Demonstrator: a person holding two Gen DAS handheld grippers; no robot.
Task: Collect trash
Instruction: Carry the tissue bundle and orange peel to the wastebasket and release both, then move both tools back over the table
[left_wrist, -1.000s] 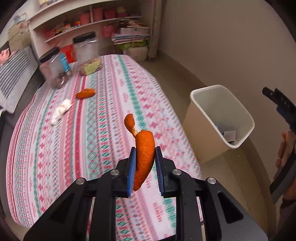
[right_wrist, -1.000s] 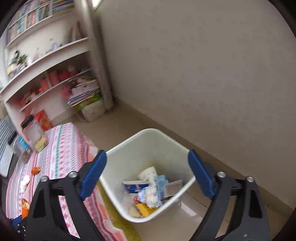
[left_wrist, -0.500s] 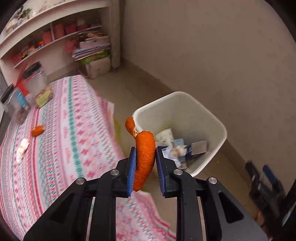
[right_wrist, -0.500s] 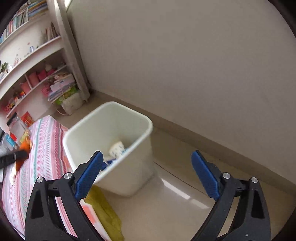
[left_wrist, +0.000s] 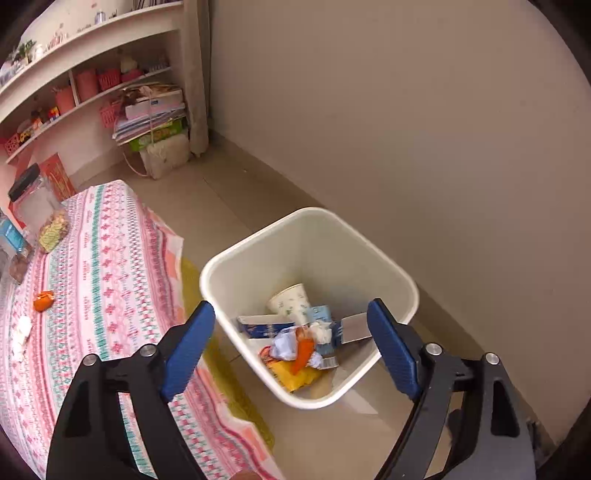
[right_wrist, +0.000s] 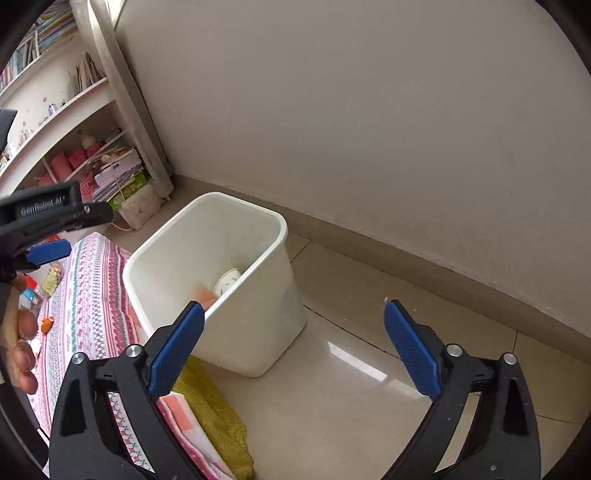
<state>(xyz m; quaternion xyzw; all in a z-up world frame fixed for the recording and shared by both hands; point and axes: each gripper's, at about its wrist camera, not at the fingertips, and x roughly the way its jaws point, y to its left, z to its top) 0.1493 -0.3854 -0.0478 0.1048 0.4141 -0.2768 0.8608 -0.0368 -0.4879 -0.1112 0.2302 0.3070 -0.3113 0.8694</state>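
Beside the bench (left_wrist: 110, 258) in its patterned cloth stands the white trash bin (left_wrist: 402, 284), both my left gripper (left_wrist: 291, 347) and right gripper (right_wrist: 293, 345) held jaws wide apart and empty, an orange peel (left_wrist: 303, 355) lying inside among paper scraps.

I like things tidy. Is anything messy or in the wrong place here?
Yes, a little. An orange peel and a white scrap lie on the tablecloth instead of in the bin. The cloth's corner also hangs crumpled to the floor beside the bin. Nothing looks spilled or broken.
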